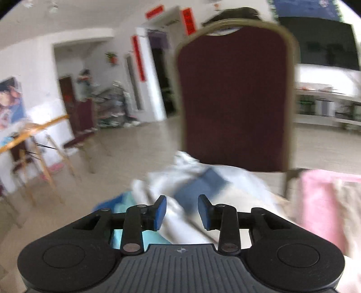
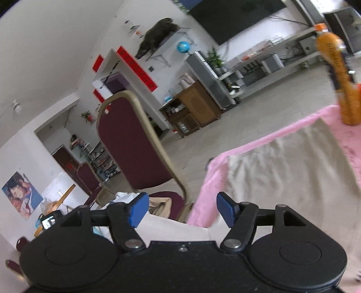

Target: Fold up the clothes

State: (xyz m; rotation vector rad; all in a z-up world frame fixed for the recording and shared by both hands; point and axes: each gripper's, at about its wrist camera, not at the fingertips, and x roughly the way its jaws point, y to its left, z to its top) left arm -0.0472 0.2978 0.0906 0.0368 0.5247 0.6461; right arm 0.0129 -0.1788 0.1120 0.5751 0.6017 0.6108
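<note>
Left gripper: fingers spread, nothing between them, above a crumpled white-and-blue garment heaped on the chair seat. Right gripper: fingers spread, empty, at the near edge of the pink cover carrying a flat beige cloth. Blur obscures the heap; probably between garments. Next calls for gripping one garment's edge.

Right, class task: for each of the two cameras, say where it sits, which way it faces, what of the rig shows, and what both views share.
Left wrist: sits on the left tool, facing forward over a white and blue garment towards a maroon chair; its open blue fingers show.
Right wrist: sits on the right tool, tilted, facing the pink cloth and orange bottle; its open fingers show.
Shared: the maroon chair, the pink cloth, and the red door banners.
</note>
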